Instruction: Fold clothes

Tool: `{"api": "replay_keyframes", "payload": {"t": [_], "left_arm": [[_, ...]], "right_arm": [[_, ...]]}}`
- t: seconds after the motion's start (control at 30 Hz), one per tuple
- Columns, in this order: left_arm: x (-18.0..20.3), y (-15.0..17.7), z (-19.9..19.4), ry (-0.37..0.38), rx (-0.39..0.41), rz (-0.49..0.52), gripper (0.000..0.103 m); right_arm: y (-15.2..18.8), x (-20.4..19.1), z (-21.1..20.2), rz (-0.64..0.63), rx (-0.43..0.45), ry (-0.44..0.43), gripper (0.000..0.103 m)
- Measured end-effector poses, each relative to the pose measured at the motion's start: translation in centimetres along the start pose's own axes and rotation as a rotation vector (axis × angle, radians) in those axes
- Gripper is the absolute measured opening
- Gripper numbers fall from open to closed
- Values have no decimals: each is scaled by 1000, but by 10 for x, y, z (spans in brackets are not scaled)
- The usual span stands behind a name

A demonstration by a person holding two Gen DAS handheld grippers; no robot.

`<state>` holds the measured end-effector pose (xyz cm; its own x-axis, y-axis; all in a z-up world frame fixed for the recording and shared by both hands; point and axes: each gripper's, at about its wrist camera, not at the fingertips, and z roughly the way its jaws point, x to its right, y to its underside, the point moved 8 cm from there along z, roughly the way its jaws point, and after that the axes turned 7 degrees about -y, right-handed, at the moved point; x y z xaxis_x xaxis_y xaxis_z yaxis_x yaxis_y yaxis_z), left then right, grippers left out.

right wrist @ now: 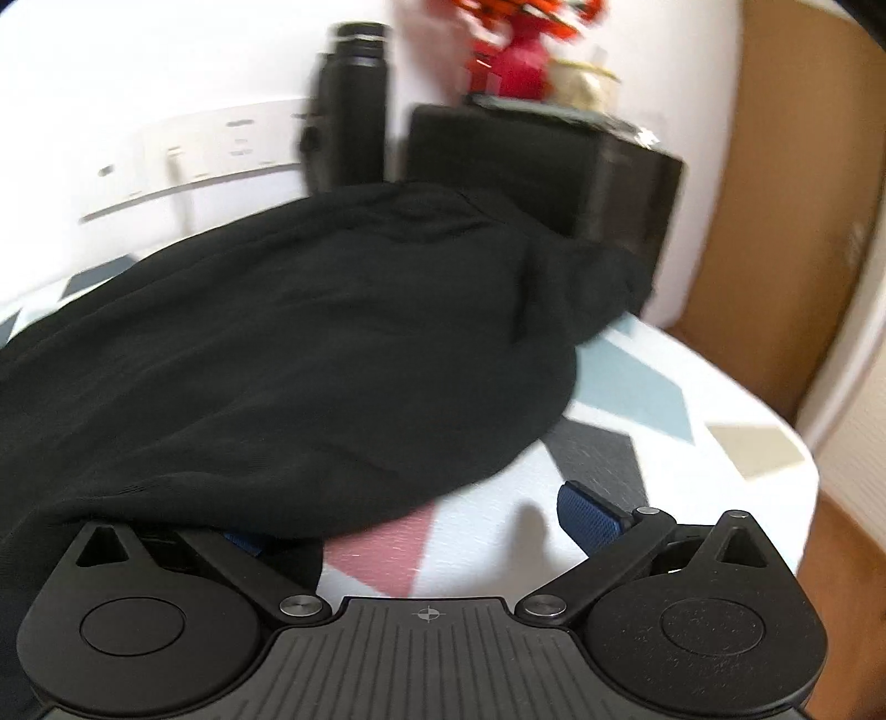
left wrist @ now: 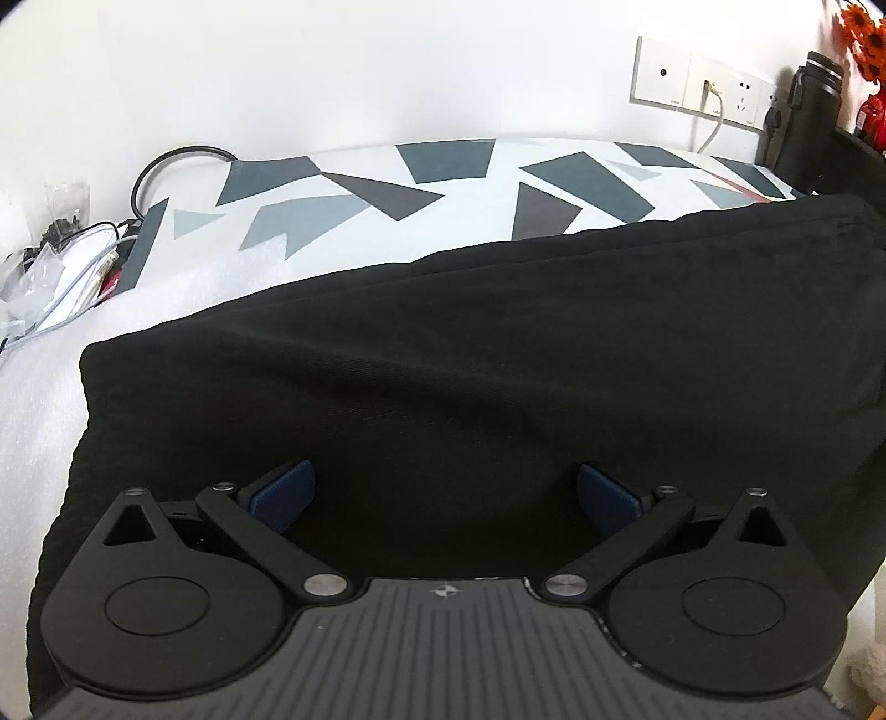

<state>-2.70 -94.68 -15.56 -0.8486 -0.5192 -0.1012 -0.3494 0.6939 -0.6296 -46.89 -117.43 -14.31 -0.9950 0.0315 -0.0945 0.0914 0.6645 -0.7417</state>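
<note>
A black garment lies spread over a table with a geometric-patterned cloth. My left gripper hovers open just above the cloth's near part, its blue pads wide apart with only fabric beneath them. In the right wrist view the same black garment bunches at the left and centre. My right gripper is open at its near edge. The garment's hem drapes over the left pad; the right pad stands free over the tablecloth. This view is motion-blurred.
Cables and plastic wrapping lie at the table's left end. Wall sockets, a black bottle, a black box and red-orange flowers stand at the back right. The table's rounded edge drops to a wooden floor.
</note>
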Motion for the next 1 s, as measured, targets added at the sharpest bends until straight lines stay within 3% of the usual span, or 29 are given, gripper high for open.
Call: {"api": "replay_keyframes", "payload": {"t": [0.2, 0.43, 1.0], "left_arm": [[1, -1, 0, -6, -7, -5, 103], [1, 0, -2, -4, 13, 3, 103], [1, 5, -6, -10, 75, -5, 103]], "right_arm": [[12, 12, -5, 53, -6, -15, 102], [13, 10, -5, -13, 21, -29, 102], [15, 14, -4, -29, 65, -78, 102]]}}
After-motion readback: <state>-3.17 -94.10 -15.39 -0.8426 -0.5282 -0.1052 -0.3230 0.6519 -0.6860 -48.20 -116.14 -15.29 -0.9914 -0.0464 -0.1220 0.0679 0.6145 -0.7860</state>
